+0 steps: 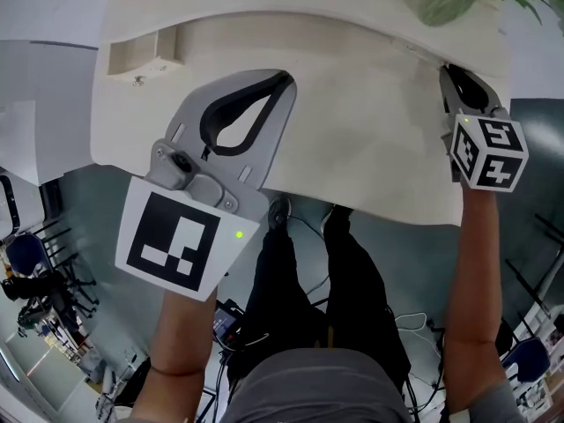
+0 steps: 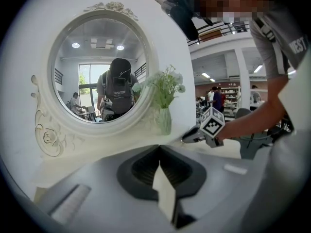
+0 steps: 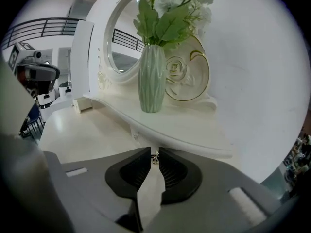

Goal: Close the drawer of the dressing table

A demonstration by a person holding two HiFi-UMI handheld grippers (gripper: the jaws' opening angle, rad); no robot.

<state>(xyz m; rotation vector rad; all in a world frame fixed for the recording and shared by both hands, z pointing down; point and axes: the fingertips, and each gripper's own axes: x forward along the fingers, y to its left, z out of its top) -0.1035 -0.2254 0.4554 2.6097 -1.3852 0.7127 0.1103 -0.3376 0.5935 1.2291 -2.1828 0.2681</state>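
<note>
The cream dressing table point(image 1: 352, 139) lies below me, with a raised shelf point(image 3: 184, 125) along its back. My right gripper point(image 3: 154, 152) is at the shelf's front edge on the right point(image 1: 451, 73), its jaws shut on a small metal drawer knob point(image 3: 154, 158). The drawer behind that knob is hidden by the jaws. At the far left a small drawer box point(image 1: 141, 55) sticks out from under the shelf. My left gripper point(image 1: 286, 77) hovers over the middle of the tabletop, shut on nothing point(image 2: 159, 148).
A green ribbed vase point(image 3: 151, 79) with flowers stands on the shelf just above the right gripper. An oval mirror point(image 2: 99, 76) rises behind the shelf. Under the table edge are the person's legs point(image 1: 308, 307) and cables on the floor.
</note>
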